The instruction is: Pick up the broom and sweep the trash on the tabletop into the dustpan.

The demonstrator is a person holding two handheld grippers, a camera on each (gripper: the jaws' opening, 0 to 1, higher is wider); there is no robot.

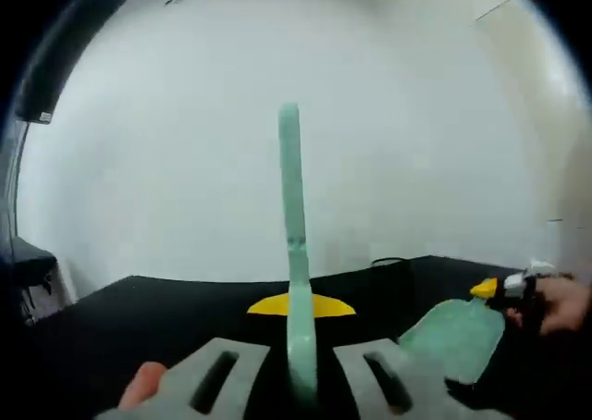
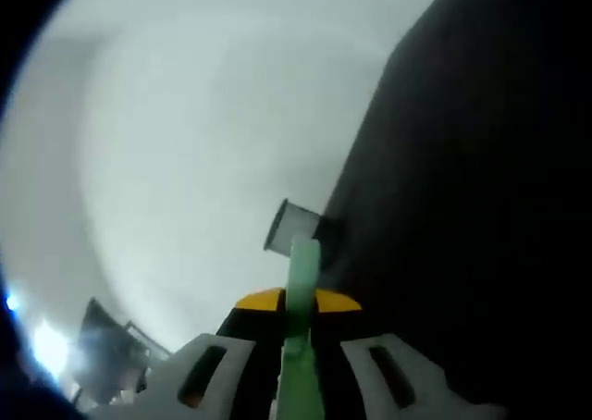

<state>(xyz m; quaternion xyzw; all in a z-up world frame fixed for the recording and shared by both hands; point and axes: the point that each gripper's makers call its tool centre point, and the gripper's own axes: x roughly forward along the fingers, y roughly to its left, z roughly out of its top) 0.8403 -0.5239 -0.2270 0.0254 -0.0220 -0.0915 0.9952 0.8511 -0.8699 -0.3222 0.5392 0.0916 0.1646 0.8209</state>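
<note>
1. Green broom handle (image 1: 294, 253) upright in the left gripper view, rising from between the jaws of the left gripper (image 1: 301, 369) to a tip well above the tabletop; jaws closed against its lower end, one on each side, so clenched on the handle; brush end hidden below the picture's edge.
2. Just behind the handle's base, a yellow curved piece (image 1: 326, 305); unclear whether lying on the table or part of the tool.
3. Pale green dustpan (image 1: 455, 337) to the right of the handle, near it but apart, flat face turned towards the camera; unclear whether resting on the table or raised off it.
4. At the dustpan's far edge, touching it, the right gripper (image 1: 507, 290) with a yellow tip, and a hand (image 1: 564, 304) behind it.
5. In the right gripper view, a green strip (image 2: 302, 346) running forward between that gripper's jaws, over a yellow and black piece (image 2: 264, 302); jaws standing a little off the strip where visible, contact hidden at the bottom edge, so cannot tell whether clamped or released.
6. Beyond the strip's end, a short whitish cylinder (image 2: 294, 226) at the table's edge.
7. Black tabletop (image 1: 166, 318) under everything, tilted steeply in the right gripper view; thin dark cable (image 1: 388, 261) at its far edge.
8. A fingertip (image 1: 143, 383) beside the left jaw; plain white wall (image 1: 185, 142) behind; dark object (image 1: 65, 50) high on the left.
</note>
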